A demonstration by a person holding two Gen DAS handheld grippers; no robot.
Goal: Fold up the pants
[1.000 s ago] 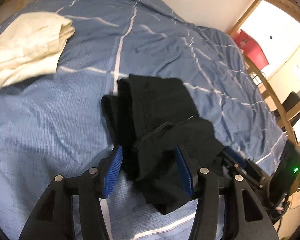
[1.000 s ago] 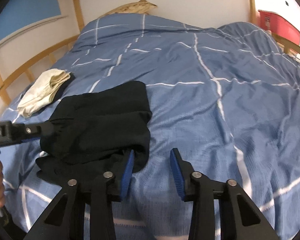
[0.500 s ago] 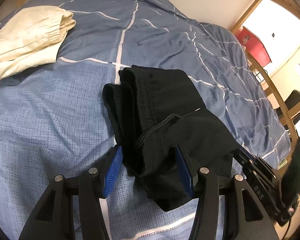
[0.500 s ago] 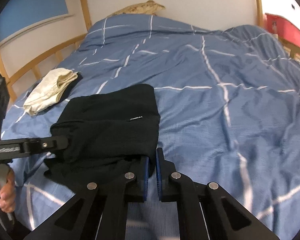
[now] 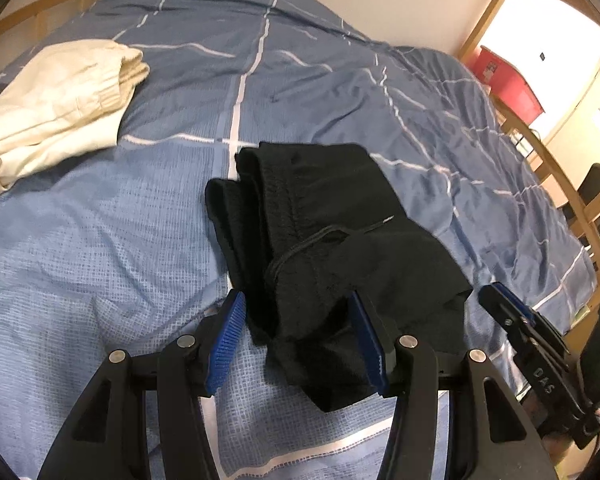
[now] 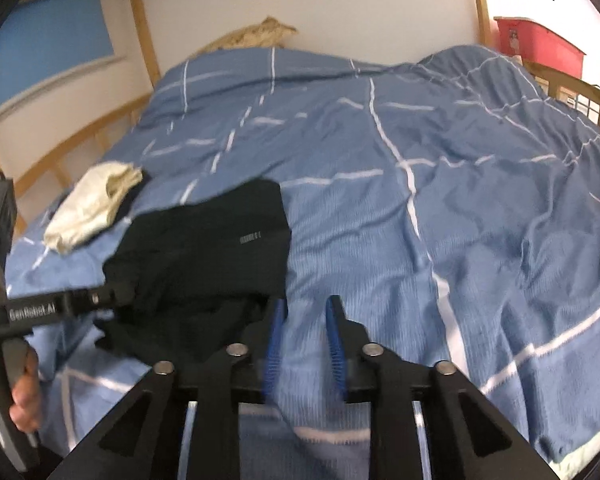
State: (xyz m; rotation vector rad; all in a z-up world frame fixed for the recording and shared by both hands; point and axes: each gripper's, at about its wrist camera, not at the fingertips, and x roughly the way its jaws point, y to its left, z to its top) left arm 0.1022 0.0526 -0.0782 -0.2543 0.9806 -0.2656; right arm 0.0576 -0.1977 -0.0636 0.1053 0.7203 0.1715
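The left hand-held gripper (image 5: 296, 338) stands about half open over the near end of the black pants (image 5: 320, 240), with bunched cloth between its blue pads; whether the pads press on the cloth cannot be told. The right hand-held gripper (image 6: 303, 340) has a narrow gap, its jaws having just been opening, with nothing between them (only bedding shows in the gap); the pants' edge lies just beside its left pad. The pants lie partly folded on the blue checked duvet (image 5: 100, 240) of the bed. Folded cream pants (image 5: 60, 100) lie well apart toward the wooden bed frame (image 6: 60, 152). A red bin (image 6: 536, 46) stands beyond the bed; its contents are not visible. A pillow (image 6: 256, 34) rests against the white wall.
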